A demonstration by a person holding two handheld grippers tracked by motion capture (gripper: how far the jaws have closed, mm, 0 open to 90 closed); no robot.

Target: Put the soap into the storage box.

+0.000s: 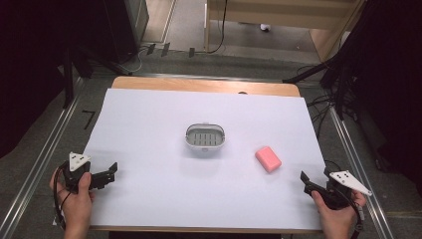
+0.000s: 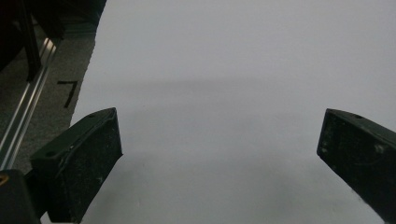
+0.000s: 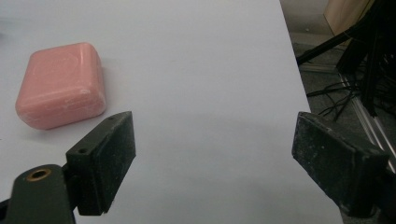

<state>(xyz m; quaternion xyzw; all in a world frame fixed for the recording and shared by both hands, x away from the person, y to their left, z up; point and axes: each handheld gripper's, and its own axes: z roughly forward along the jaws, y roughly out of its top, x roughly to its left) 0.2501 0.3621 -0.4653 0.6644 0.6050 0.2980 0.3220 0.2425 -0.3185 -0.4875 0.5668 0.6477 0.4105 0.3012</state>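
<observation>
The soap dish [image 1: 205, 138] sits on the sheet [image 1: 149, 129] that covers the bench [image 1: 204, 85], about midway across it. The bar of soap [image 1: 268, 159] lies on the sheet to the right of the soap dish and nearer the person, apart from it. The left gripper [image 1: 107, 175] is at the sheet's near left corner, well to the left of the soap dish and nearer the person. The right gripper [image 1: 304, 180] is at the near right corner, beyond the bar of soap from the soap dish; its 2 jaws stand wide apart, with the bar ahead of them.

Black tongs [image 1: 110, 172], white triangular plates, seemingly bare forearms.
</observation>
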